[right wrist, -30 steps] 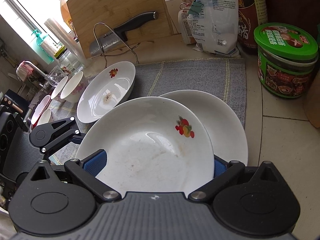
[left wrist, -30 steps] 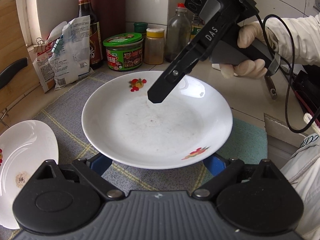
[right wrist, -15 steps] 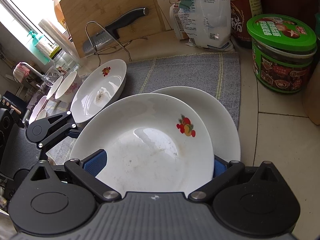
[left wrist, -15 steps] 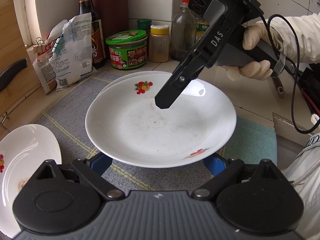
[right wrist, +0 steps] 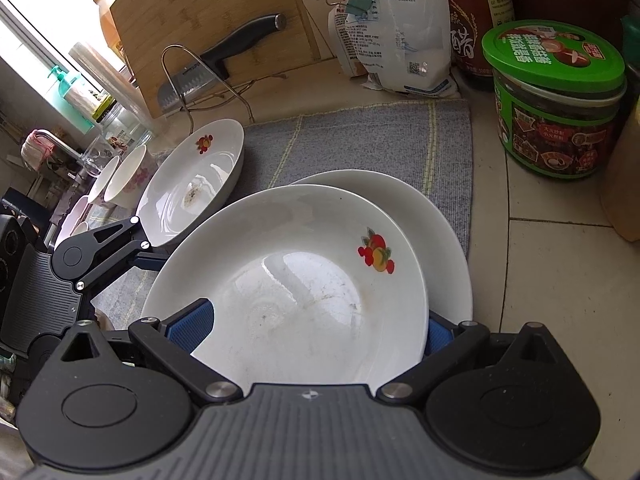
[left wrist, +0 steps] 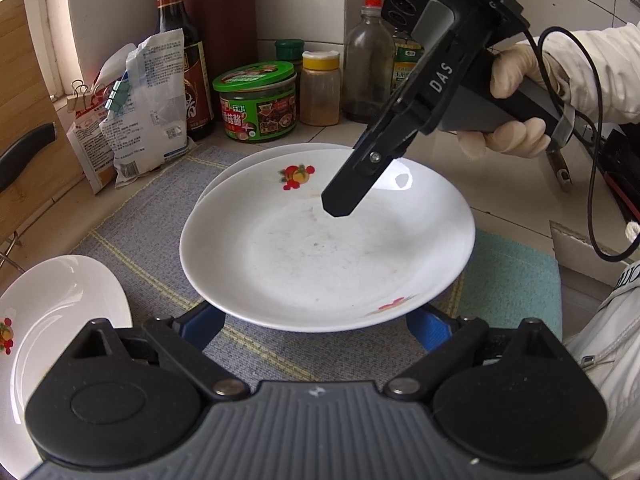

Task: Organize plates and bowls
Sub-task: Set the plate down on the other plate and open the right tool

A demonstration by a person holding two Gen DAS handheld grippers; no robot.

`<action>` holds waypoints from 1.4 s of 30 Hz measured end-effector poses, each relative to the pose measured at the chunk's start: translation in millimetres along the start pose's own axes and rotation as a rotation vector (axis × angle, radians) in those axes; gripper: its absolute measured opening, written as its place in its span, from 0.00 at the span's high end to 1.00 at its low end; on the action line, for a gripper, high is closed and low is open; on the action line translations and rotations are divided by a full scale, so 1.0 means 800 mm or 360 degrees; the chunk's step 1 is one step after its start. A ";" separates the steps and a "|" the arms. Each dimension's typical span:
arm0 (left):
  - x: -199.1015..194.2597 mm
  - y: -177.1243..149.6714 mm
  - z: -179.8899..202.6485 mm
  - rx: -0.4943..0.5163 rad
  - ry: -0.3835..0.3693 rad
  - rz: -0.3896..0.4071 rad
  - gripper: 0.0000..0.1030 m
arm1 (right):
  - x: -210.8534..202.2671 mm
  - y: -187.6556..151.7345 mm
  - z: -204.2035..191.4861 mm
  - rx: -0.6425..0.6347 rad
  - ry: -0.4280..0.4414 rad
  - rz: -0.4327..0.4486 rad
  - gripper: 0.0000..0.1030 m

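Note:
A white plate with fruit motifs point(left wrist: 328, 252) point(right wrist: 304, 284) sits between both pairs of fingers, over a second white plate point(left wrist: 256, 156) point(right wrist: 440, 224) on the grey mat point(left wrist: 160, 216). My left gripper point(left wrist: 316, 322) has its blue pads wide apart under the plate's near rim; the plate hides the tips. My right gripper point(right wrist: 316, 330) also has its pads wide apart at the plate's edges. In the left wrist view one right finger point(left wrist: 352, 188) hangs over the plate's inside. Another fruit plate point(right wrist: 192, 184) point(left wrist: 52, 320) lies to the left.
Small bowls point(right wrist: 120, 176) stand beyond the left plate. A green-lidded jar point(left wrist: 256, 100) point(right wrist: 556, 100), sauce bottle point(left wrist: 180, 48), bags point(left wrist: 140, 100), spice jars point(left wrist: 320, 88), cutting board and knife point(right wrist: 224, 60) line the back. A teal cloth point(left wrist: 508, 276) lies on the right.
The fruit plate has moved toward the back of the mat and now overlaps the second plate, which has come into view behind it. Both grippers moved with it.

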State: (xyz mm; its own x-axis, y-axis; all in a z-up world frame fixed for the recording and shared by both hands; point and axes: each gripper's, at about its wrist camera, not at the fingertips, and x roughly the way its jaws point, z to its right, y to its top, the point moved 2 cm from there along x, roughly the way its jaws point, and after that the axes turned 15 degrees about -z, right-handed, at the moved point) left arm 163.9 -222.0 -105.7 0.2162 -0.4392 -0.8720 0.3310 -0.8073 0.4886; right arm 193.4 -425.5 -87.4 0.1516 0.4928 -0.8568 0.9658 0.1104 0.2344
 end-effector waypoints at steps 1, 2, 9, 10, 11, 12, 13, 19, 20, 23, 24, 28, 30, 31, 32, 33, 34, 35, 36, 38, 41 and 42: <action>0.000 0.000 0.000 0.0000 0.0004 0.0000 0.06 | 0.000 0.000 0.000 0.0003 0.0001 0.0001 0.00; -0.001 0.000 0.000 0.0001 0.0005 0.0001 0.06 | 0.000 -0.001 0.000 0.0006 0.0002 0.0001 0.00; -0.002 -0.004 -0.004 -0.0020 0.0006 -0.0001 0.06 | -0.001 -0.004 -0.001 0.0014 -0.0004 0.0004 0.00; -0.002 -0.005 -0.004 -0.0023 0.0008 -0.0001 0.06 | -0.002 -0.004 -0.001 0.0015 -0.0005 0.0004 0.00; -0.002 -0.005 -0.005 -0.0025 0.0013 -0.0002 0.06 | -0.002 -0.004 -0.001 0.0015 -0.0008 0.0005 0.00; -0.002 -0.005 -0.005 -0.0029 0.0014 0.0000 0.06 | -0.002 -0.005 -0.002 0.0014 -0.0011 0.0004 0.00; -0.002 -0.005 -0.006 -0.0034 0.0015 0.0001 0.06 | -0.003 -0.005 -0.001 0.0015 -0.0014 0.0005 0.00; -0.001 -0.003 -0.008 -0.0039 0.0013 0.0008 0.06 | -0.008 -0.010 0.001 0.0035 -0.0039 0.0017 0.00; 0.001 -0.003 -0.008 -0.0036 0.0013 0.0008 0.06 | -0.009 -0.011 0.003 0.0043 -0.0032 0.0026 0.00; 0.003 -0.002 -0.008 -0.0031 0.0012 0.0004 0.06 | -0.012 -0.013 0.003 0.0058 -0.0025 0.0036 0.00; 0.003 -0.002 -0.008 -0.0031 0.0013 0.0004 0.06 | -0.012 -0.013 0.002 0.0056 -0.0031 0.0037 0.00; 0.002 -0.002 -0.007 -0.0028 0.0013 0.0006 0.06 | -0.013 -0.015 -0.001 0.0056 -0.0051 0.0033 0.00; 0.002 -0.002 -0.008 -0.0034 0.0011 0.0008 0.06 | -0.014 -0.015 -0.002 0.0059 -0.0058 0.0031 0.00; 0.001 -0.003 -0.008 -0.0040 0.0008 0.0008 0.06 | -0.014 -0.015 -0.003 0.0060 -0.0062 0.0029 0.00; 0.001 -0.003 -0.008 -0.0044 0.0005 0.0011 0.06 | -0.015 -0.015 -0.003 0.0062 -0.0065 0.0029 0.00; 0.000 -0.003 -0.008 -0.0048 0.0003 0.0013 0.06 | -0.015 -0.015 -0.004 0.0063 -0.0069 0.0029 0.00; 0.000 -0.003 -0.008 -0.0051 0.0003 0.0015 0.06 | -0.015 -0.015 -0.004 0.0065 -0.0071 0.0028 0.00; -0.001 -0.004 -0.008 -0.0054 0.0003 0.0016 0.06 | -0.015 -0.015 -0.005 0.0067 -0.0074 0.0028 0.00; -0.001 -0.005 -0.007 -0.0055 0.0003 0.0017 0.06 | -0.016 -0.015 -0.005 0.0070 -0.0077 0.0028 0.00; -0.002 -0.005 -0.007 -0.0051 0.0004 0.0019 0.06 | -0.017 -0.015 -0.006 0.0073 -0.0088 0.0028 0.00; -0.003 -0.005 -0.007 -0.0056 0.0017 0.0018 0.06 | -0.018 -0.016 -0.007 0.0081 -0.0105 0.0034 0.00; -0.003 -0.004 -0.007 -0.0064 0.0014 0.0019 0.06 | -0.018 -0.016 -0.008 0.0084 -0.0109 0.0035 0.00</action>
State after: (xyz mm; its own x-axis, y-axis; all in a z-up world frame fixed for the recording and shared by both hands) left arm 167.4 -215.8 -104.9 0.2286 -0.4451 -0.8658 0.3646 -0.7854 0.5001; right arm 177.6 -428.8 -74.8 0.1851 0.4341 -0.8816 0.9716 0.0538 0.2305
